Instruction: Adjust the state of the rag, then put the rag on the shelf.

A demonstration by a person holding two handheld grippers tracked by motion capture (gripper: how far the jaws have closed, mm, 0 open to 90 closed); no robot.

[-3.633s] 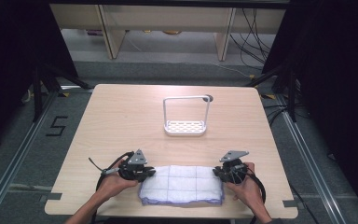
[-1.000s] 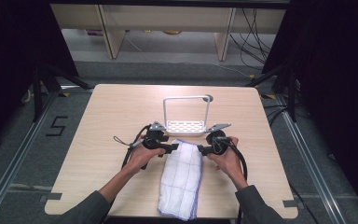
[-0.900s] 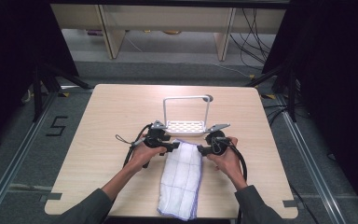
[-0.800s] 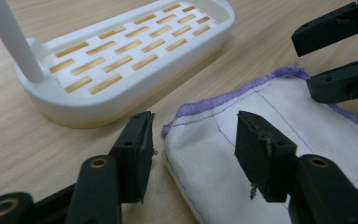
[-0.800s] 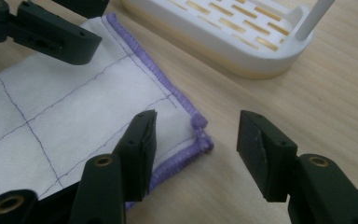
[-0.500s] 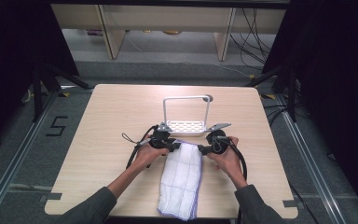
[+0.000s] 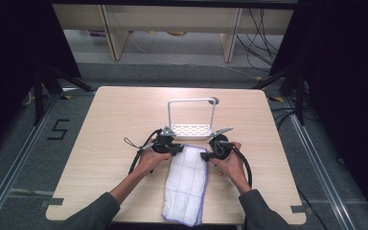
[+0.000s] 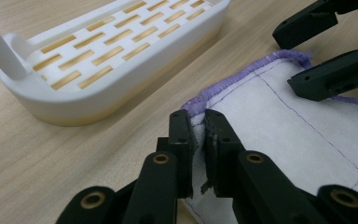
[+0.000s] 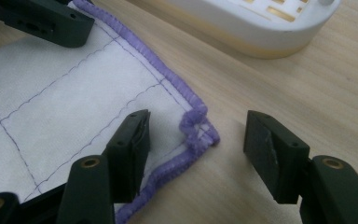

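A white cloth point(image 7: 187, 182) with purple hem and stitched squares lies as a narrow strip from the table's front edge toward the middle. My left gripper point(image 7: 179, 150) is at its far left corner. In the left gripper view its jaws point(image 8: 198, 123) have just been closing and pinch the cloth's point(image 8: 279, 121) hem. My right gripper point(image 7: 203, 155) is at the far right corner. In the right gripper view its jaws point(image 9: 196, 125) have just been opening and stand apart on either side of the cloth's point(image 9: 84, 93) corner, not touching it.
A white slotted rack point(image 7: 191, 128) with an upright handle frame stands just beyond the cloth, close to both grippers. The wooden table point(image 7: 105, 124) has bare room left, right and behind the rack. Cables trail from both grippers.
The cloth, spread wide along the front edge earlier, now lies as a narrow strip running front to back. Over the last second my left hand has shifted slightly right onto its far corner.
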